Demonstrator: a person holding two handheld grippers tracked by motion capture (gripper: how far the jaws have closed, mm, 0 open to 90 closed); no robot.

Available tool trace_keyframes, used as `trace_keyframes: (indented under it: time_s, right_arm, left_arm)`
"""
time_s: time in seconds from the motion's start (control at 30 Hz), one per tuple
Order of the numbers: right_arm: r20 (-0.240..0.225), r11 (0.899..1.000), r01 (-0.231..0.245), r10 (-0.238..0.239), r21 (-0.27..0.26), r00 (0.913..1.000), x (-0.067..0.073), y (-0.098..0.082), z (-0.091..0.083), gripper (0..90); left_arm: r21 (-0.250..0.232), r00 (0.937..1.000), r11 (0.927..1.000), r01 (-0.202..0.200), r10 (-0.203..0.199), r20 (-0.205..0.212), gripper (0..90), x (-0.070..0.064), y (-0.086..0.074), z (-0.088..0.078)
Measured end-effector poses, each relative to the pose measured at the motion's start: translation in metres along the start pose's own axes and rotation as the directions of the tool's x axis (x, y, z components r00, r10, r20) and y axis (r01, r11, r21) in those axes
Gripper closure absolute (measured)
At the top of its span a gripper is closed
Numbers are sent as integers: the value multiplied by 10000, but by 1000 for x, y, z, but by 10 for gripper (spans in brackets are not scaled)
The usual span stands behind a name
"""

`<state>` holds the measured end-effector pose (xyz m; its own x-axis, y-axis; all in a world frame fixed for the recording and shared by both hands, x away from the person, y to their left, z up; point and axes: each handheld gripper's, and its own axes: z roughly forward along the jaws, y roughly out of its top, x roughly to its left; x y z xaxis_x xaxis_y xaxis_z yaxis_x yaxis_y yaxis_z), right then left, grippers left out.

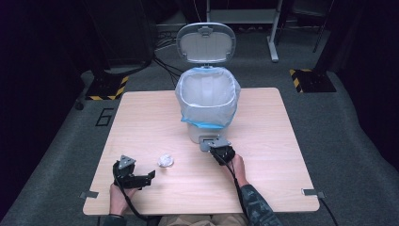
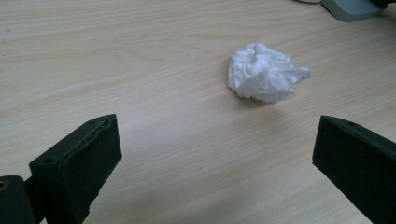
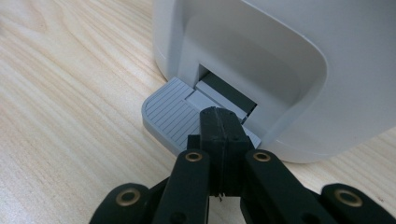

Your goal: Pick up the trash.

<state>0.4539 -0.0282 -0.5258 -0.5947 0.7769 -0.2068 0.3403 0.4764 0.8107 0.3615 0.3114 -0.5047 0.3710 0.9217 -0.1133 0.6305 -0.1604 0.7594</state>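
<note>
A crumpled white paper ball (image 1: pixel 165 160) (image 2: pixel 264 73) lies on the wooden table (image 1: pixel 141 122). My left gripper (image 1: pixel 149 177) (image 2: pixel 217 158) is open just short of it, the ball lying beyond its fingertips and slightly right of centre. A small white pedal bin (image 1: pixel 207 101) with a blue-edged liner bag stands at mid-table, its lid (image 1: pixel 206 43) raised. My right gripper (image 1: pixel 217 149) (image 3: pixel 219 122) is shut with nothing between the jaws, its tip pressing down on the grey ribbed pedal (image 3: pixel 170 114) at the bin's foot (image 3: pixel 280 70).
The table's front edge (image 1: pixel 197 211) is close behind both hands. Metal clips (image 1: pixel 88 194) sit at the front corners. Cables trail from both grippers toward the person. Dark floor with yellow-black taped blocks (image 1: pixel 306 80) lies beyond the table.
</note>
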Motion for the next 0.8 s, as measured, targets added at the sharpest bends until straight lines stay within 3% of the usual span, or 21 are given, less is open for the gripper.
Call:
trace_keyframes:
  time_s: [0.07, 0.17, 0.4, 0.67, 0.8]
  right_arm:
    - [90, 9996, 270, -271, 71, 9996, -1, 0, 0, 900]
    - [-39, 10000, -70, 69, -41, 10000, 1, 0, 0, 900]
    - [101, 10000, 79, -79, -6, 9999, 1, 0, 0, 900]
    - [2, 10000, -67, 67, -55, 10000, 1, 0, 0, 900]
    - [6, 10000, 32, -32, -18, 10000, 1, 0, 0, 900]
  left_arm:
    - [11, 9997, 9999, 136, -136, 214, 10, -3, 4, 5]
    - [91, 9993, 9998, 199, -201, 320, 9, -9, 8, 12]
    - [159, 9976, 9986, 503, -510, 469, 7, -18, 14, 32]
    - [408, 9990, 9991, 127, -144, 425, 22, -28, 22, 53]
    - [638, 9991, 9979, 84, -111, 413, 81, -29, 25, 64]
